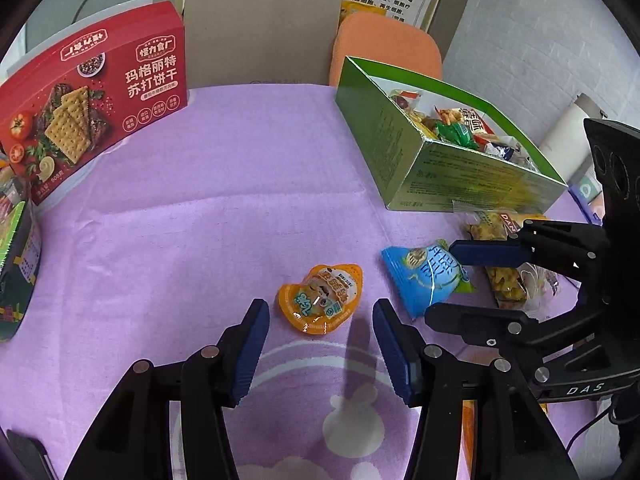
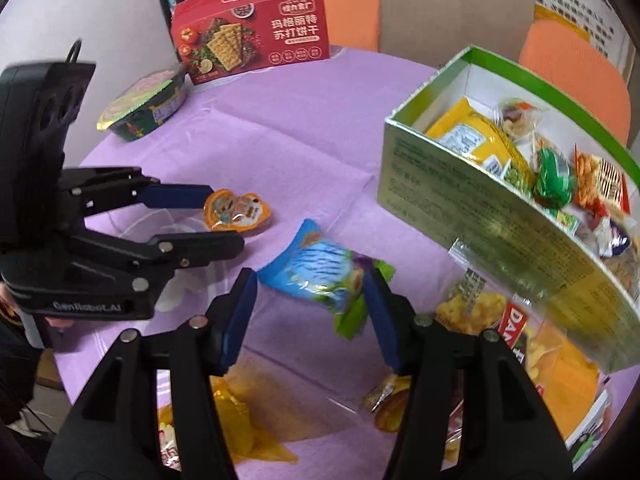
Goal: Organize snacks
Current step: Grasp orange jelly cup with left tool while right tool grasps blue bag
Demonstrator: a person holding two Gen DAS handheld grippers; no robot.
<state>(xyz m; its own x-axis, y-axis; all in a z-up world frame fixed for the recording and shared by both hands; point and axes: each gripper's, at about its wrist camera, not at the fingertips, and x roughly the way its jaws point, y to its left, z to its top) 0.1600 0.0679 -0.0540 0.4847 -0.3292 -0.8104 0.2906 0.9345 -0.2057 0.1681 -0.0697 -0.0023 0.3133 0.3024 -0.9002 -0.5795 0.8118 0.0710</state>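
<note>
An orange jelly pouch (image 1: 321,298) lies on the purple cloth just ahead of my open left gripper (image 1: 320,312); it also shows in the right wrist view (image 2: 236,210). A blue snack packet (image 2: 320,272) lies between the open fingers of my right gripper (image 2: 310,280), not clamped; it also shows in the left wrist view (image 1: 424,276). A green box (image 1: 404,148) holding several snacks stands at the right, also seen in the right wrist view (image 2: 460,200). The left gripper (image 2: 218,216) and the right gripper (image 1: 444,280) each appear in the other's view.
A red cracker box (image 1: 92,96) stands at the back left, with a round noodle bowl (image 2: 146,102) beside it. Loose yellow and orange snack packets (image 2: 480,312) lie by the green box. A brown paper bag (image 1: 260,32) and an orange chair (image 1: 384,48) stand behind the table.
</note>
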